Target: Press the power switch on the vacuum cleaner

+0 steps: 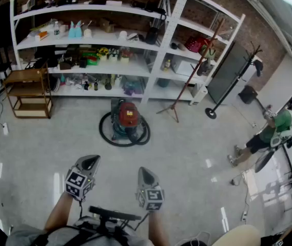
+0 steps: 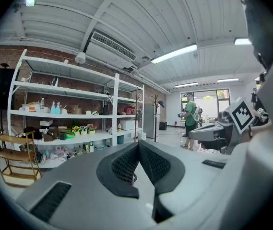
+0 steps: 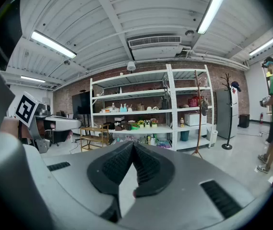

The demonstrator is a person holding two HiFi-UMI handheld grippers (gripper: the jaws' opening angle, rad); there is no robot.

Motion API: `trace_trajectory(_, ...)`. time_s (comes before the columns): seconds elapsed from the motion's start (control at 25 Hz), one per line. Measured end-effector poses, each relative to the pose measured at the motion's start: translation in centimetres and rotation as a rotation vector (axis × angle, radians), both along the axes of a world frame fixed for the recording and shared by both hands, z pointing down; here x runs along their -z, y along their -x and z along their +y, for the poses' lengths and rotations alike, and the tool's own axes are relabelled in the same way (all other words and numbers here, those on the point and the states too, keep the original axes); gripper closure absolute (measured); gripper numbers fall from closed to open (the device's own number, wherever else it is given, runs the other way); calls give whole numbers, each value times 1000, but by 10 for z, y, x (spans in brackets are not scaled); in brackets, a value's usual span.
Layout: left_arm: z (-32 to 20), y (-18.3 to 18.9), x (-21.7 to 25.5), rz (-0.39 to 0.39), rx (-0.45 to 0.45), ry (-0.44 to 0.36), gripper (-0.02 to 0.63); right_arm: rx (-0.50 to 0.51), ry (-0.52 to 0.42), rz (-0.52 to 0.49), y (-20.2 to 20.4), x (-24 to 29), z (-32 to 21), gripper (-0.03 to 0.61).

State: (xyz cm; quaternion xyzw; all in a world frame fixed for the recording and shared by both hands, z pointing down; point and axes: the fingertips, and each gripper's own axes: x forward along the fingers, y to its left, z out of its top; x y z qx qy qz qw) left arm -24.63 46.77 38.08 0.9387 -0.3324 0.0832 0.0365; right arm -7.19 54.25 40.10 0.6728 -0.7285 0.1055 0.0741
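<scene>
The vacuum cleaner (image 1: 128, 118) is a red and teal canister on the floor, ringed by its coiled black hose, in front of the white shelving in the head view. Both grippers are held low, well short of it. The left gripper (image 1: 90, 162) is shut with nothing between its jaws, tips meeting (image 2: 137, 143). The right gripper (image 1: 144, 173) is likewise shut and empty, tips together (image 3: 132, 143). The vacuum is hidden behind the jaws in both gripper views.
White shelving (image 1: 104, 68) full of small items lines the back wall. A wooden cart (image 1: 28, 92) stands at left, a coat rack (image 1: 172, 108) and a black stand (image 1: 211, 113) at right. A person in green (image 1: 274, 129) stands far right.
</scene>
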Motion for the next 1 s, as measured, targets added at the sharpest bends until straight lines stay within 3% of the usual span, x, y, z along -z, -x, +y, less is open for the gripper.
trace_trajectory(0.56,-9,-10,-7,-5,10,8,604,29,-12,-32,-5,-1,-7,566)
trace_trajectory(1.0,-1,-38,-15,8,38,19,604,61,-18,-4,-34,-10,-6,566)
